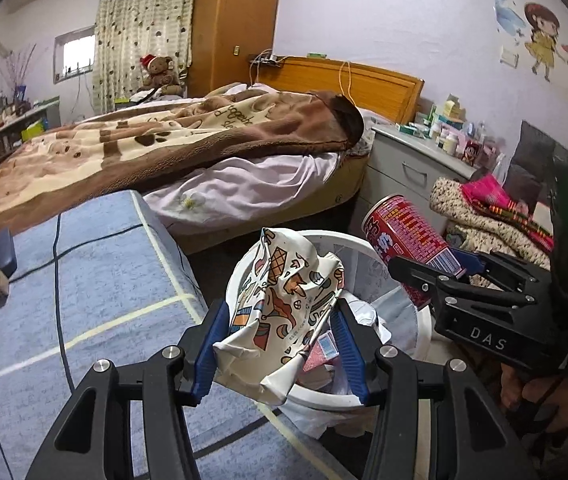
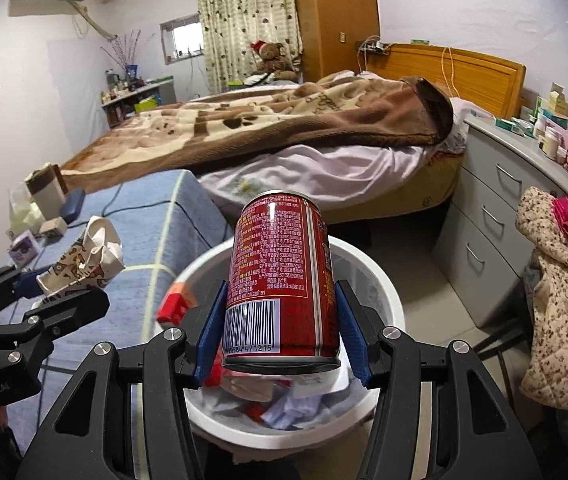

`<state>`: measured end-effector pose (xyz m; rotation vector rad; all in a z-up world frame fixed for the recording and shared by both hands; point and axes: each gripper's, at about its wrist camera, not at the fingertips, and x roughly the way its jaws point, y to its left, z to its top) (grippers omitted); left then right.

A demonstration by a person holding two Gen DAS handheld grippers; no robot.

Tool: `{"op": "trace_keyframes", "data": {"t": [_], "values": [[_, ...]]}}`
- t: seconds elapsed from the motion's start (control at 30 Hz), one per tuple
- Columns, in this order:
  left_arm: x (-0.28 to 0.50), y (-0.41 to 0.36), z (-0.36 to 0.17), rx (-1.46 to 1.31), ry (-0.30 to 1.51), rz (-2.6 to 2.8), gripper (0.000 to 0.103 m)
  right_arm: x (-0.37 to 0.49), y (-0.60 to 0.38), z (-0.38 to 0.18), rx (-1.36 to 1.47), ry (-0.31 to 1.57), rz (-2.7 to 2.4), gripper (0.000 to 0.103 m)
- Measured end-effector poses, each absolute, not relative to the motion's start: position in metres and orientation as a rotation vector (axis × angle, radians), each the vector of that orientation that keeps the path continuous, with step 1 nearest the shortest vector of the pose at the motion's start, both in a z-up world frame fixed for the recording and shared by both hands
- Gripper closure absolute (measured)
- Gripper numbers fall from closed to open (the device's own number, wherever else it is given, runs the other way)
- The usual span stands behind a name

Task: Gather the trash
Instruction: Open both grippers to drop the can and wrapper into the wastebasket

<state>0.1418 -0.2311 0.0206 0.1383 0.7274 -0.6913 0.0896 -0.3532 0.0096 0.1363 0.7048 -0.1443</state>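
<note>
Left wrist view: left hand-held gripper [image 1: 280,340] is clamped on a crumpled printed wrapper [image 1: 284,304], one blue pad [image 1: 212,348] pressing each side. The wrapper sits above the near rim of a white trash bin [image 1: 368,252], which holds paper and packaging. The bin stands on the floor between a blue quilted surface [image 1: 96,280] to the left and a grey drawer unit [image 1: 404,172] behind it. Right hand-held gripper [image 1: 450,266] enters from the right side and grips a red can [image 1: 404,236], tilted, above the far right rim of the bin. A bed with a brown blanket [image 1: 188,136] fills the background.

Right wrist view: right hand-held gripper [image 2: 282,328] is closed on the red can [image 2: 280,276], pads contacting both sides of its lower body. The can stands roughly upright, barcode facing the camera, directly above the opening of the white trash bin [image 2: 384,284]. Inside the bin lie crumpled white papers and red scraps. Left hand-held gripper [image 2: 50,286] appears at the left edge, gripping the printed wrapper [image 2: 88,256] above the blue quilted surface [image 2: 188,220], just beside the bin's left rim. The grey drawer unit [image 2: 484,216] stands to the right, with a patterned garment [image 2: 560,296] draped nearby.
</note>
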Motion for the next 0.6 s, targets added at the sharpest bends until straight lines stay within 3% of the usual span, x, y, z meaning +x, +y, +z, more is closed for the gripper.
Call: {"op": "trace_keyframes", "data": {"t": [0.23,0.3,0.37,0.47,0.6], "values": [[0.149,-0.247,0.017,0.137,0.741,-0.720,0.050,0.094,-0.360,0.005,0.134,0.734,-0.187,0.049],[0.149,-0.251,0.017,0.137,0.744,-0.728,0.042,0.096,-0.360,0.004,0.132,0.740,-0.199,0.048],[0.149,-0.254,0.017,0.148,0.737,-0.732,0.040,0.095,-0.362,0.004,0.134,0.743,-0.208,0.048],[0.149,-0.256,0.016,0.149,0.743,-0.739,0.040,0.093,-0.365,0.005,0.128,0.733,-0.235,0.035],[0.149,-0.256,0.015,0.145,0.746,-0.734,0.036,0.092,-0.368,0.008,0.145,0.716,-0.248,0.034]]}}
